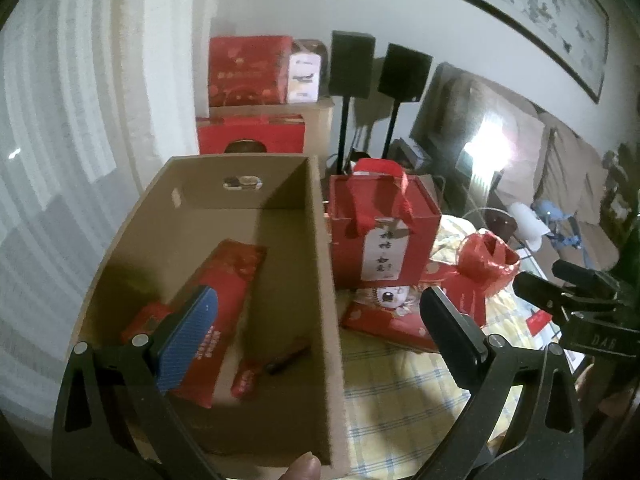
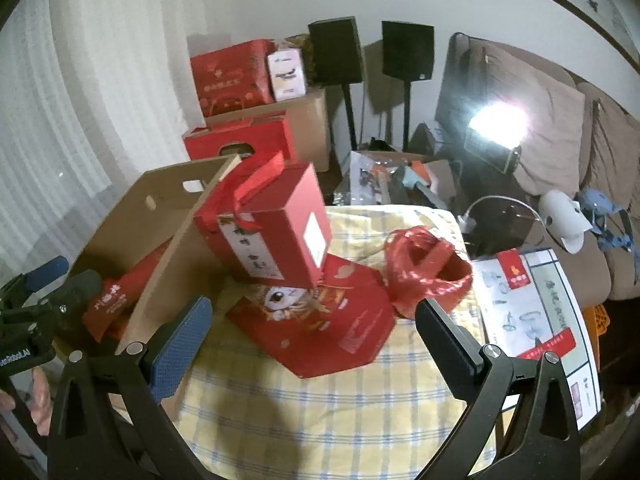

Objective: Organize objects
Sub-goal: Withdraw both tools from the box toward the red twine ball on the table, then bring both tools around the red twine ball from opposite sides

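An open cardboard box (image 1: pixel 320 264) stands on a yellow checked cloth (image 1: pixel 400 396). Inside lie a long red packet (image 1: pixel 224 292) and small red packets (image 1: pixel 248 380). My left gripper (image 1: pixel 316 324) is open, straddling the box's right wall, holding nothing. Right of the box a red gift box with ribbon handles (image 1: pixel 384 232) stands on a flat red octagonal box (image 1: pixel 384 320). A red plastic bag (image 1: pixel 488 264) lies beside them. In the right wrist view my right gripper (image 2: pixel 312 332) is open and empty, just before the octagonal box (image 2: pixel 320 328), gift box (image 2: pixel 272 224) and red bag (image 2: pixel 428 276).
Red cartons (image 2: pixel 232 76) and a cardboard carton are stacked at the back by the curtain. Two black speakers on stands (image 2: pixel 408 50) stand behind. A sofa (image 2: pixel 560 140) is at the right. A printed white sheet (image 2: pixel 536 312) lies right of the cloth.
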Demonstrator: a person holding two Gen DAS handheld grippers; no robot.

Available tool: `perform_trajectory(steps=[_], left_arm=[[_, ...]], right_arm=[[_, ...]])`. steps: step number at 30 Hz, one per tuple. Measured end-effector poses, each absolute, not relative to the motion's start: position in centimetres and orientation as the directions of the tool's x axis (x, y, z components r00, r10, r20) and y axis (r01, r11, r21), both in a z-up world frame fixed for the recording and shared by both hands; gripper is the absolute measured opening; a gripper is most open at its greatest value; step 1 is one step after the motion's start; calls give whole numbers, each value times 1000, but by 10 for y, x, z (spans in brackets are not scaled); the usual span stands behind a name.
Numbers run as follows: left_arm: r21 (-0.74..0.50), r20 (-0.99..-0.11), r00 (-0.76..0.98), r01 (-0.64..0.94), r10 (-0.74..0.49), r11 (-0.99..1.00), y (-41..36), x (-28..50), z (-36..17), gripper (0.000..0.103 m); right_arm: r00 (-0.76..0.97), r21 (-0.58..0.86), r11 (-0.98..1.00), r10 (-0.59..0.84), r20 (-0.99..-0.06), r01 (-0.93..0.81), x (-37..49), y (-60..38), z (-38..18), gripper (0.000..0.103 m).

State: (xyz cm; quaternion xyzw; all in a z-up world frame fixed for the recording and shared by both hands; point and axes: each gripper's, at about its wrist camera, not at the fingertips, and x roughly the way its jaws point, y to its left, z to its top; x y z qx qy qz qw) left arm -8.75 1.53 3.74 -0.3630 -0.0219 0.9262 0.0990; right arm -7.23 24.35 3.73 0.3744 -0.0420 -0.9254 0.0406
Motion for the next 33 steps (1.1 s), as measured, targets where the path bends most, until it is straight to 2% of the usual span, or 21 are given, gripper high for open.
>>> perform_trajectory(steps=[14, 23, 33], left_arm=[[-120, -655, -719, -205, 233, -971, 52, -94, 29, 101], [-64, -650, -727, -235, 219, -970, 79, -98, 20, 101], [-113, -686, -671, -286, 284, -951, 104, -112, -3, 101]], right_arm=[[-720, 110, -994, -58, -692, -26, -68, 289, 32, 102], [-715, 101, -992, -22, -699, -68, -71, 315, 19, 102], [-696, 129, -983, -3, -718, -130, -81, 347, -4, 102]])
